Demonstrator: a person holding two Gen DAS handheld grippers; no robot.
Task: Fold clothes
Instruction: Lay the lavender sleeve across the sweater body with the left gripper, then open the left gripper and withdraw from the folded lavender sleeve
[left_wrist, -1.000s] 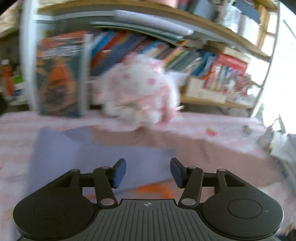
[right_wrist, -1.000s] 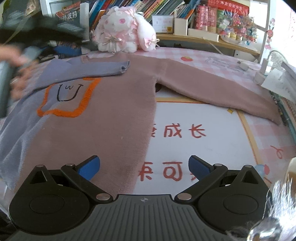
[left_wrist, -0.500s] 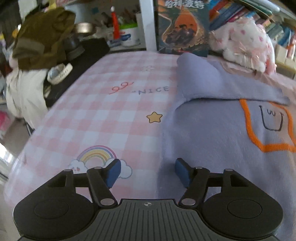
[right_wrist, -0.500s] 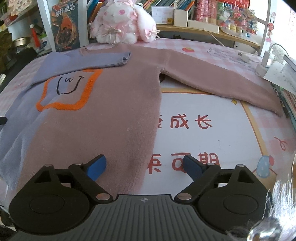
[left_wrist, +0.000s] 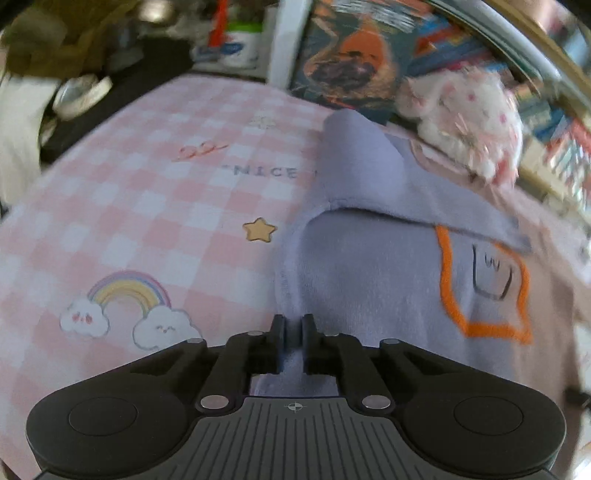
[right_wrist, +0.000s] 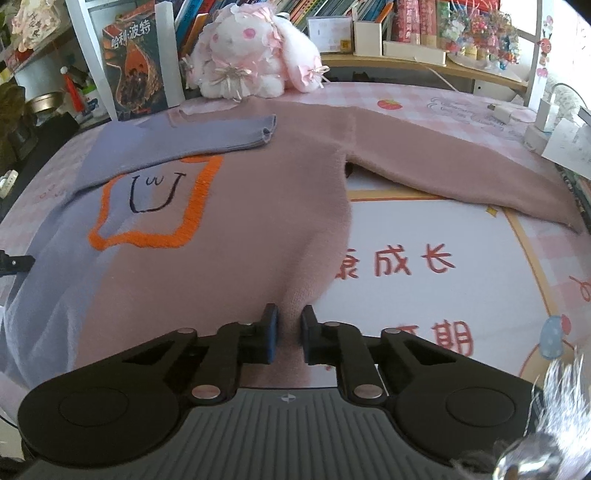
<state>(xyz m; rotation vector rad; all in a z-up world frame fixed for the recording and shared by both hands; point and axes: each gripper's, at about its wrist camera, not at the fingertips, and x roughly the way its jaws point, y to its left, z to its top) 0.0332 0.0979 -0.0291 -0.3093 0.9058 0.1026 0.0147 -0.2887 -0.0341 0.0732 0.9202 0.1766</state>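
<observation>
Pink checked cloth (left_wrist: 140, 206) covers the work surface, printed with a rainbow, a star and red lettering. Bookshelves (right_wrist: 369, 22) run along the back edge. On the cloth lies a sweater (right_wrist: 258, 229), spread flat, front up: one half lavender, the other dusty pink, with an orange outline and a drawn face on the chest. The lavender sleeve (right_wrist: 192, 142) is folded across the chest; the pink sleeve (right_wrist: 461, 177) lies stretched out to the side. A white and pink plush rabbit (right_wrist: 251, 59) sits at the back, just beyond the collar, beside an upright book (right_wrist: 133, 70).

Left gripper (left_wrist: 293, 341): clenched on the lavender hem edge, fabric pinched between the pads. Right gripper (right_wrist: 288, 334): jaws closing, a ridge of pink hem fabric gathered and pressed between the pads.
</observation>
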